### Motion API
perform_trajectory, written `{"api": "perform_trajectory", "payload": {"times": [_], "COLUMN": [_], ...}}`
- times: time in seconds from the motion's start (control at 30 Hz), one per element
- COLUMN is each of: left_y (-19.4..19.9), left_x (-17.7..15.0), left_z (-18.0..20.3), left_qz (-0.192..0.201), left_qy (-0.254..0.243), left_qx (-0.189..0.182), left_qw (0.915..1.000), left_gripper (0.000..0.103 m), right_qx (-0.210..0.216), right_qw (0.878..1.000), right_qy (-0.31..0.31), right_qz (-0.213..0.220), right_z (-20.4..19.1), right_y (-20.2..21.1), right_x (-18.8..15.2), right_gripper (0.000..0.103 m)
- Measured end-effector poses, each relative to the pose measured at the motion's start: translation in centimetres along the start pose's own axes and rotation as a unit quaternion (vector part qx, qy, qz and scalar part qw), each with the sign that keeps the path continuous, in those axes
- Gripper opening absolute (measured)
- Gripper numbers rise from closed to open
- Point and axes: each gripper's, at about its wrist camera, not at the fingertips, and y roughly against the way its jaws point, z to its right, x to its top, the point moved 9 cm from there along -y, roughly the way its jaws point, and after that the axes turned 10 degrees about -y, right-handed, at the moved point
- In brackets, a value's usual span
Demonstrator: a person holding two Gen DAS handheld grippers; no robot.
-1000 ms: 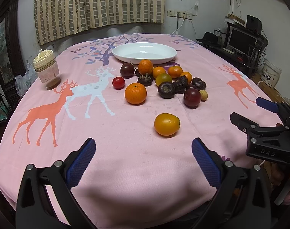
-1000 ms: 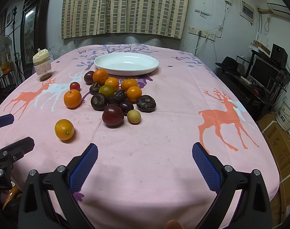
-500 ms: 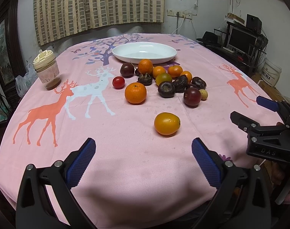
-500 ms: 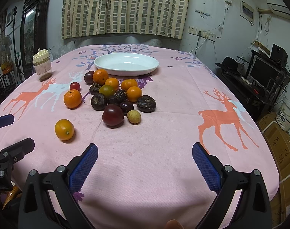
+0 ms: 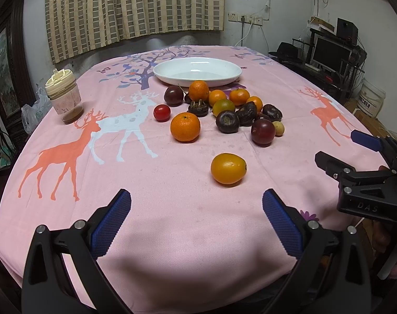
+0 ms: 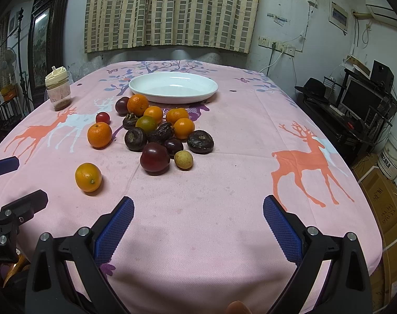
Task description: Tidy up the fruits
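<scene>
Both tongs, left [image 5: 197, 218] and right [image 6: 198, 221], hung wide open and empty at the near table [image 5: 172, 235] edge, likely staging a first pick. Fruits [image 5: 224, 107] lay loose on the cloth just before the white plate [image 5: 197, 71], which held nothing. Lone orange [image 5: 228, 168] sat nearest the left tongs.

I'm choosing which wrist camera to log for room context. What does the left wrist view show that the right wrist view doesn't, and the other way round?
Only the left wrist view shows the right gripper from the side, and a white bucket on the floor. Only the right wrist view shows the air conditioner, cardboard boxes and a standing fan. Both share the white plate, still empty, the fruits loose on the pink tablecloth, the lidded jar and the monitor. Both grippers are open.
</scene>
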Motion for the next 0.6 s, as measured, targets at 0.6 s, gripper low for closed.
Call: {"api": "perform_trajectory", "payload": {"times": [0.6], "left_y": [0.12], "left_x": [-0.28], "left_z": [-0.18], "left_qz": [-0.003], "left_qy": [0.000], "left_qx": [0.000], "left_qw": [1.0000], "left_gripper": [0.099], "right_qx": [0.000], "right_qw": [1.000], "right_qy": [0.000], "right_qz": [-0.002], "right_z": [0.04], "right_y": [-0.02], "right_x": [-0.30], "right_gripper": [0.099]}}
